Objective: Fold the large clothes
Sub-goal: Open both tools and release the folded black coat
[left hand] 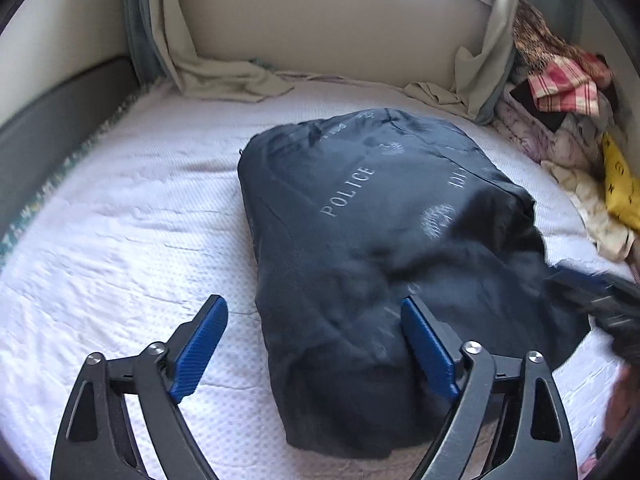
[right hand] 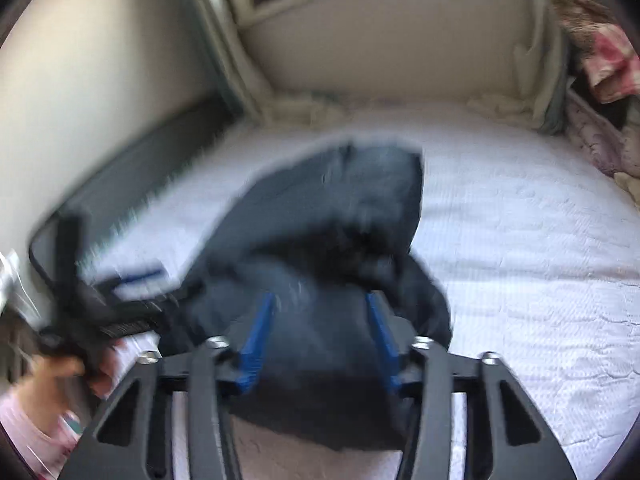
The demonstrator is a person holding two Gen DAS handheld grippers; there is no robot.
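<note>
The folded dark navy garment (left hand: 384,264) lay on the white mattress (left hand: 120,240), roughly at its centre, and serves as the landmark below.

The left wrist view was sharp and showed white "POLICE" lettering and round emblems on the garment's upper face; the right wrist view was motion-blurred and showed no lettering. The left gripper (left hand: 314,346) hovered over the garment's near left edge with its jaws spread wide: one blue pad (left hand: 200,350) was over bare mattress to the left of the garment, the other over the cloth, neither pressing on it. The right wrist view showed that gripper from the side, to the left of the garment, with the person's hand (right hand: 80,372) and a pink sleeve (right hand: 28,432) behind it.

The right gripper (right hand: 320,340) stood over the garment's near end with its jaws partly open. Cloth lay between its blue fingers (right hand: 256,344), but blur left it unclear whether the pads touched it.

Beyond the garment hung beige curtains (left hand: 224,68) under a window. To the right of the garment, a heap of mixed clothes (left hand: 560,120) lined the mattress edge, including a pink plaid piece and a yellow item (left hand: 620,192).
</note>
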